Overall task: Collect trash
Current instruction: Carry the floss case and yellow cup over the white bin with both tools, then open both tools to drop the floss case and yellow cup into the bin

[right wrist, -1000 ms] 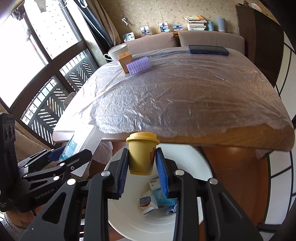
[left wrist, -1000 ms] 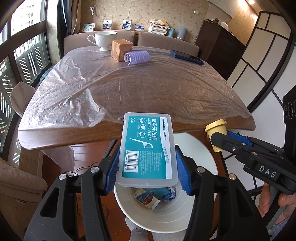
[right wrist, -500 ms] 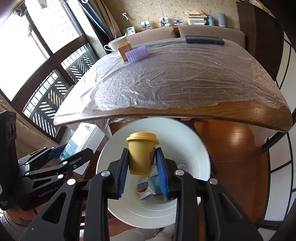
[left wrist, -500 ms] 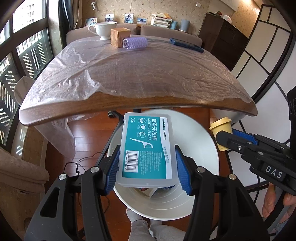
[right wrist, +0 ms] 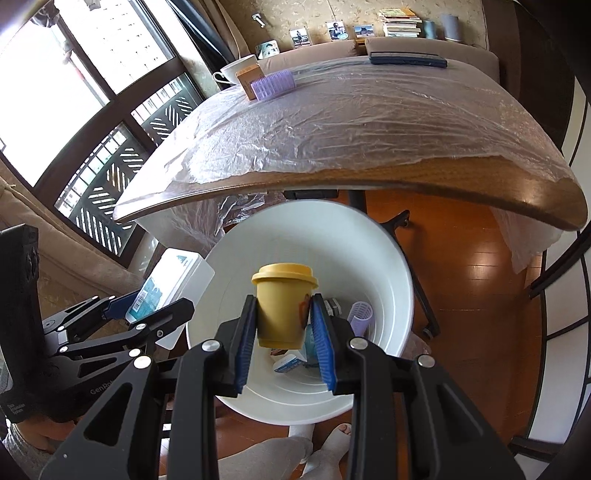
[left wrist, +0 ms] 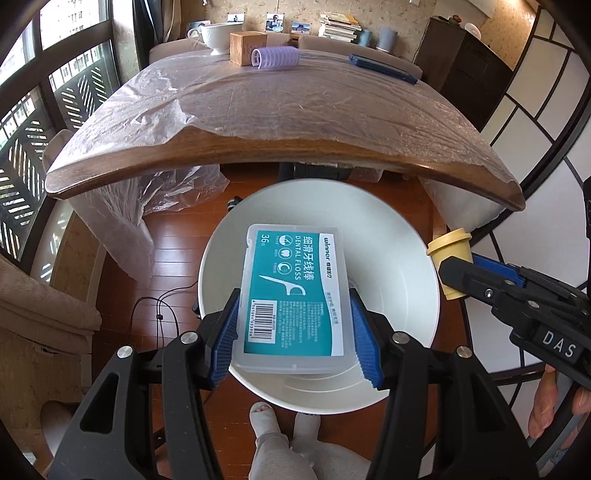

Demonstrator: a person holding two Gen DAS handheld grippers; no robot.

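My left gripper (left wrist: pixel 293 314) is shut on a flat clear dental floss box (left wrist: pixel 293 291) with a teal label, held over the open mouth of a white round bin (left wrist: pixel 402 258) on the floor. My right gripper (right wrist: pixel 283 321) is shut on a small yellow lidded cup (right wrist: pixel 282 302), also above the white bin (right wrist: pixel 332 236). Inside the bin lie a purple hair roller (right wrist: pixel 361 314) and small cartons (right wrist: pixel 287 363). The right gripper with the yellow cup (left wrist: pixel 450 254) shows at the right edge of the left wrist view, and the floss box (right wrist: pixel 173 280) at the left of the right wrist view.
A wooden table (left wrist: pixel 258 155) under plastic film stands just beyond the bin. At its far end are a white cup (left wrist: pixel 218 35), a wooden box (left wrist: pixel 245 48), a purple roller (left wrist: pixel 275 57) and a dark flat case (left wrist: pixel 382 68). A person's feet (left wrist: pixel 284 428) stand near the bin.
Both grippers have moved back from the table edge and lower. The floss box and the yellow cup now hang over the bin's mouth instead of before the table's edge.
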